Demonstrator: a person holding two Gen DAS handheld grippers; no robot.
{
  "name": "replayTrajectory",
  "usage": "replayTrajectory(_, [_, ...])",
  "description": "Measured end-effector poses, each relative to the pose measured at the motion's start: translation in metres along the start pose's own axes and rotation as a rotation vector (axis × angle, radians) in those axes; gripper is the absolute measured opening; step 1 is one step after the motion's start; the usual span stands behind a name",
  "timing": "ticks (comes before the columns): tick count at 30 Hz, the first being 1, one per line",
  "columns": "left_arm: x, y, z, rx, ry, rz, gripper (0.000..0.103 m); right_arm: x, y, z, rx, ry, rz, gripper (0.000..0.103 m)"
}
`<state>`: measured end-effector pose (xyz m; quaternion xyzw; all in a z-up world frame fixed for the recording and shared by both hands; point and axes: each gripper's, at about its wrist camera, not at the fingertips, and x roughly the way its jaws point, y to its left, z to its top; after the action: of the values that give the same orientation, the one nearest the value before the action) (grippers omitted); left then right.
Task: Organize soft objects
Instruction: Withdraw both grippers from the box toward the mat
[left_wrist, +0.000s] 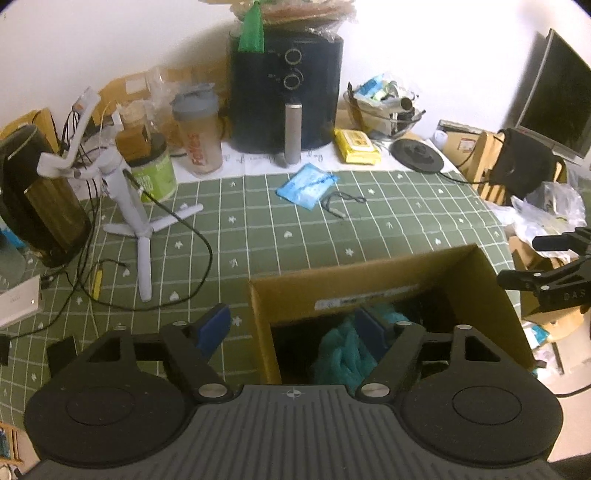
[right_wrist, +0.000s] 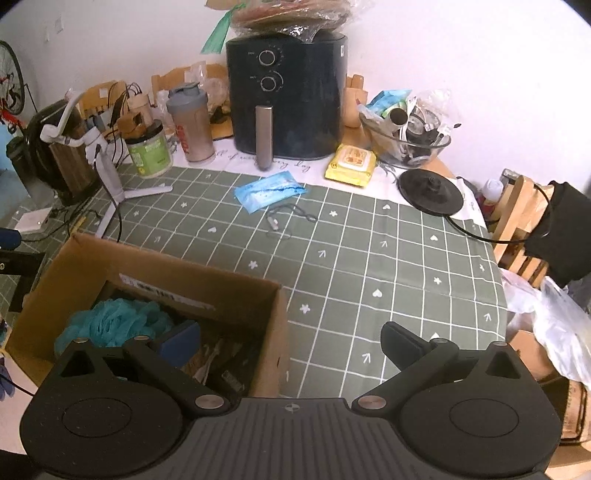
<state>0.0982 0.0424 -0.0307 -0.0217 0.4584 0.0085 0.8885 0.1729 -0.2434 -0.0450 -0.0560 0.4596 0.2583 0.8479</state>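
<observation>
In the left wrist view our left gripper (left_wrist: 295, 325) straddles the near wall of the cardboard box (left_wrist: 406, 273) at lower centre, jaws spread, pinching nothing. The teal mesh sponge (left_wrist: 343, 350) already lies inside. Right wrist view: right gripper (right_wrist: 291, 343) also spread and empty. The blue packet (right_wrist: 269, 192) at upper centre remains on the tablecloth (right_wrist: 388, 258), probably next.
</observation>
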Motion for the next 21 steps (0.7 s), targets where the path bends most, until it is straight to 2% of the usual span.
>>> replayTrajectory(7, [0.007, 0.005, 0.012, 0.026, -0.045, 0.008, 0.083, 0.009, -0.006, 0.012, 0.011, -0.029, 0.012, 0.103])
replayTrajectory(12, [0.016, 0.011, 0.021, 0.039, -0.065, -0.005, 0.083, 0.018, -0.011, 0.024, 0.0, -0.031, -0.004, 0.103])
replayTrajectory(21, [0.039, 0.019, 0.036, 0.068, -0.022, -0.066, 0.083, 0.037, -0.017, 0.044, -0.052, -0.054, 0.012, 0.103])
